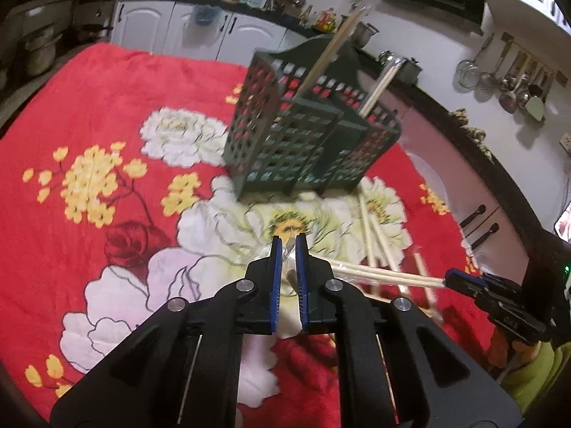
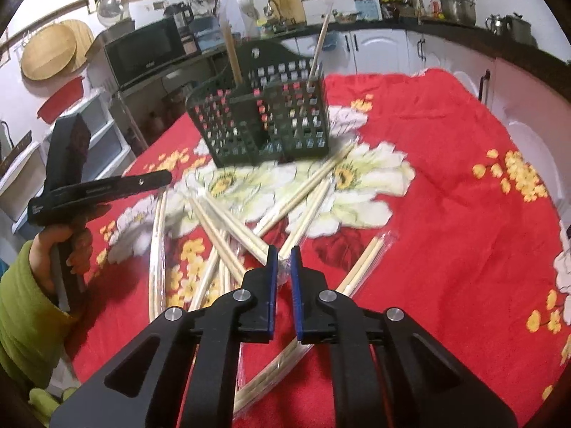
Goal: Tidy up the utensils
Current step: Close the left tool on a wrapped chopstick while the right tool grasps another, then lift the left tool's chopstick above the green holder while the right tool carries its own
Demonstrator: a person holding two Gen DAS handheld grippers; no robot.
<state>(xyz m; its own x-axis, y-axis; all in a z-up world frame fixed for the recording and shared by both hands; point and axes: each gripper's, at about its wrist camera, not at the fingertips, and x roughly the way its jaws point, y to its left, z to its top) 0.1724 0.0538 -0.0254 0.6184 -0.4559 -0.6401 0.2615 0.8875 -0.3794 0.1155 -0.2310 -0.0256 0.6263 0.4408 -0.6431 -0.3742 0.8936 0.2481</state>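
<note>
The right gripper (image 2: pixel 283 262) pinches a wrapped chopstick pair (image 2: pixel 360 267) lying across its fingers. The green utensil caddy (image 2: pixel 264 121) stands far ahead. The left gripper (image 1: pixel 288 249) is nearly closed on the wrapper end.

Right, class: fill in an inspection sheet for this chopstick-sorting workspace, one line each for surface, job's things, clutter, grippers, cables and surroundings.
Surface: red floral cloth covering the table.
Job's things: dark green lattice holder standing upright with wrapped chopsticks already in two compartments; loose wrapped chopstick pairs scattered crosswise on the cloth in front of it.
Clutter: nothing seen besides the chopsticks.
Grippers: left gripper nearly shut on clear wrapper with a chopstick end; right gripper nearly shut on clear wrapper at the pile.
Cables: nothing seen.
Surroundings: kitchen with white cabinets, microwave, hanging ladles and strainers.
</note>
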